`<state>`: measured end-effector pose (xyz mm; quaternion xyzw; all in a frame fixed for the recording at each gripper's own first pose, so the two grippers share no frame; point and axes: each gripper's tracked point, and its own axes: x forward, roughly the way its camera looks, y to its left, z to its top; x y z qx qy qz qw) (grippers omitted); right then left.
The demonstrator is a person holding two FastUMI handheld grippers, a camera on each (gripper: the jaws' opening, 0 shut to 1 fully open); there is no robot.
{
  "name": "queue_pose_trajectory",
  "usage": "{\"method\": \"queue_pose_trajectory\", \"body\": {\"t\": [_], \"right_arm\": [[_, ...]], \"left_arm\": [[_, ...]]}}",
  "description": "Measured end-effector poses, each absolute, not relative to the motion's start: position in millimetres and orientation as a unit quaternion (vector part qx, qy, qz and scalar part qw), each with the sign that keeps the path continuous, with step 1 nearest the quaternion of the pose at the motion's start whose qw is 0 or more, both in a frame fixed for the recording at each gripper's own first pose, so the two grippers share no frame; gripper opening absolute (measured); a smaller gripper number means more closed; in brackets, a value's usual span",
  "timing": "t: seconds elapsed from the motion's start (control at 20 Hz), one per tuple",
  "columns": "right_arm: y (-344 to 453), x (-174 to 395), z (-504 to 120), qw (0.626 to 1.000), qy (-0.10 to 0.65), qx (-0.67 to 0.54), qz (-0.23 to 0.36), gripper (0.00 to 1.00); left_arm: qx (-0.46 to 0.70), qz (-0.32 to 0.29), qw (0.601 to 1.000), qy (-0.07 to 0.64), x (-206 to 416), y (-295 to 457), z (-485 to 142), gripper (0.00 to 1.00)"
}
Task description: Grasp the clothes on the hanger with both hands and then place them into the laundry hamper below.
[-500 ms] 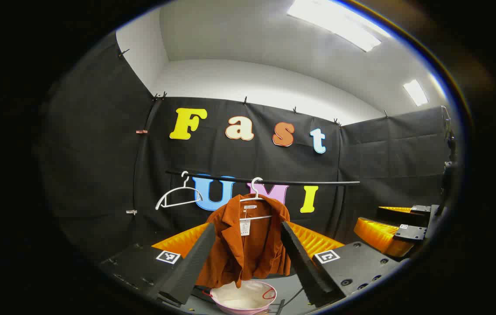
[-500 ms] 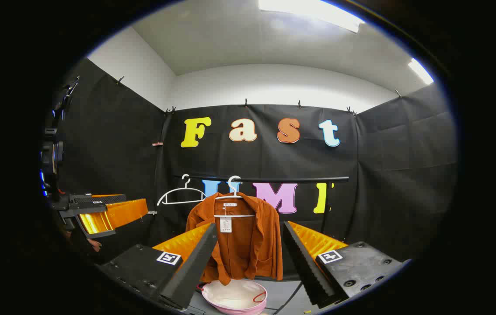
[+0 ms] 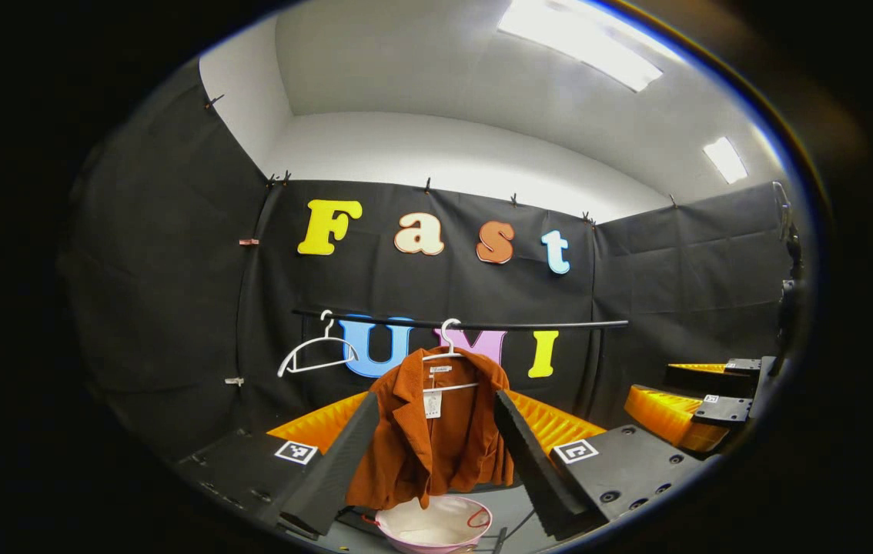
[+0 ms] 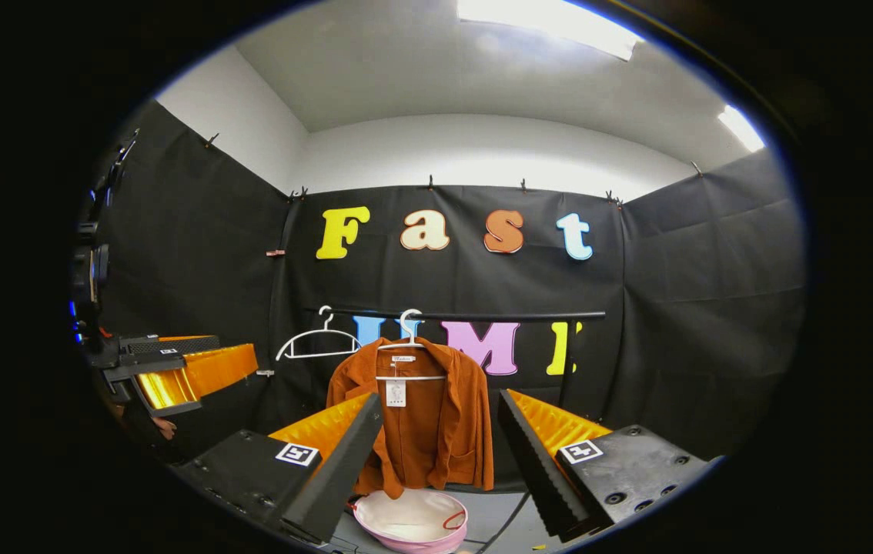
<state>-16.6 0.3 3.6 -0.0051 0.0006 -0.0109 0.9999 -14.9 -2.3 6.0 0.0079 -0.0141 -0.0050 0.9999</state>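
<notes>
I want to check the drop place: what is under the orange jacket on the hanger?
Under the orange jacket stands the pink laundry hamper, open, with a pale inside that looks empty. The jacket's hem and the frame's edge hide part of it.

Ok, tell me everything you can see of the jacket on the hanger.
The jacket is rust-orange, of a soft ribbed-looking fabric, with a collar and lapels. It hangs open on a white hanger hooked over the black rail, with a paper tag dangling at the neck. Its hem falls unevenly just above the pink hamper below. Neither gripper touches it; both sets of fingers stand open, well short of it.
</notes>
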Motion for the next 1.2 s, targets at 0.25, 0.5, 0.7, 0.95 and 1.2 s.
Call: {"method": "queue_pose_trajectory", "body": {"t": [0.25, 0.5, 0.7, 0.95, 1.2], "right_arm": [[3.8, -25.6, 10.7, 1.0, -0.008, 0.003, -0.01, 0.96], [7.4, -33.5, 10.1, 1.0, -0.008, -0.006, -0.014, 0.96], [14.1, -36.9, 7.9, 1.0, -0.002, -0.013, -0.016, 0.96], [23.2, -44.1, 5.5, 1.0, 0.001, -0.015, -0.026, 0.95], [35.0, -48.5, -6.1, 0.999, 0.01, -0.016, -0.04, 0.96]], "left_arm": [[0.018, -0.007, 1.0, -0.015, -22.0, -1.7, 6.8, 0.95], [0.019, -0.012, 1.0, -0.014, -30.6, -2.1, 7.0, 0.95], [0.018, -0.016, 1.0, -0.015, -35.7, 1.8, 8.9, 0.95], [0.017, -0.03, 0.999, -0.014, -40.9, 7.2, 8.7, 0.95], [0.004, -0.052, 0.999, -0.001, -34.9, 15.3, -3.6, 0.95]]}}
